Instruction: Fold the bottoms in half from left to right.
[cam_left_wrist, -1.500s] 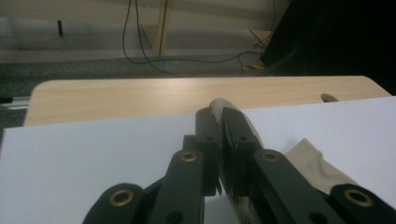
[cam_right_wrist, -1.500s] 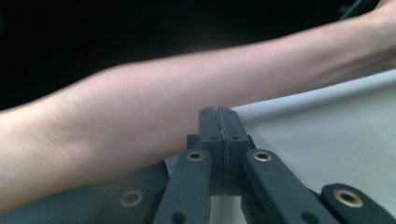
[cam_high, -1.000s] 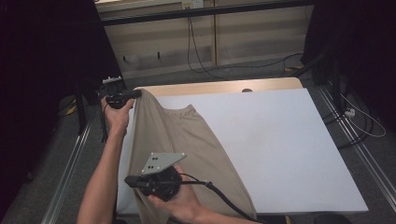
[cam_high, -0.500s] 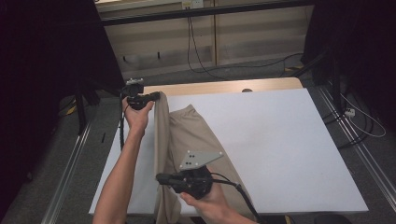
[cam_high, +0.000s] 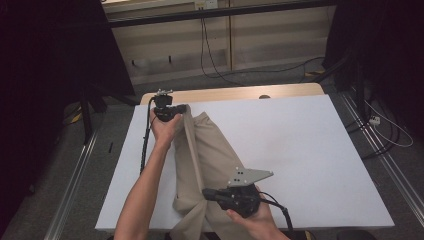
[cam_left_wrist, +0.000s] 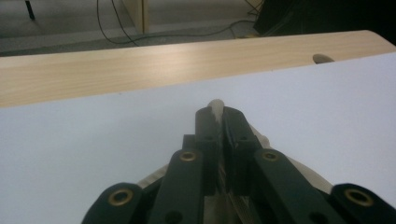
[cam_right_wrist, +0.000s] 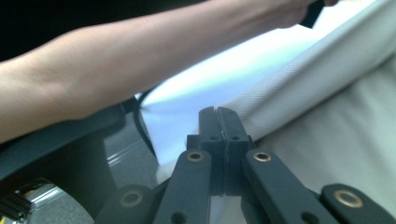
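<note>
A beige garment (cam_high: 215, 150) lies lengthwise on the left half of the white tabletop (cam_high: 310, 150), its near end hanging over the front edge. A long folded edge (cam_high: 192, 150) is stretched between both grippers. My left gripper (cam_high: 184, 108) holds the far end of that edge near the table's back; in the left gripper view its jaws (cam_left_wrist: 218, 113) are shut with a bit of beige cloth (cam_left_wrist: 215, 103) poking out at the tip. My right gripper (cam_high: 206, 192) is shut on the near end; in its own view (cam_right_wrist: 218, 112) the taut beige garment (cam_right_wrist: 303, 79) runs up to the right.
A strip of bare wood (cam_high: 235, 93) with a small hole (cam_high: 264, 96) borders the table's far edge. The left forearm (cam_right_wrist: 140, 60) crosses above the right gripper. Cables (cam_high: 215, 55) lie on the floor behind, and metal rails (cam_high: 75, 170) run along both sides.
Both grippers have moved rightward with the garment's edge held between them, drawing the cloth over itself toward the table's middle. Both stayed shut.
</note>
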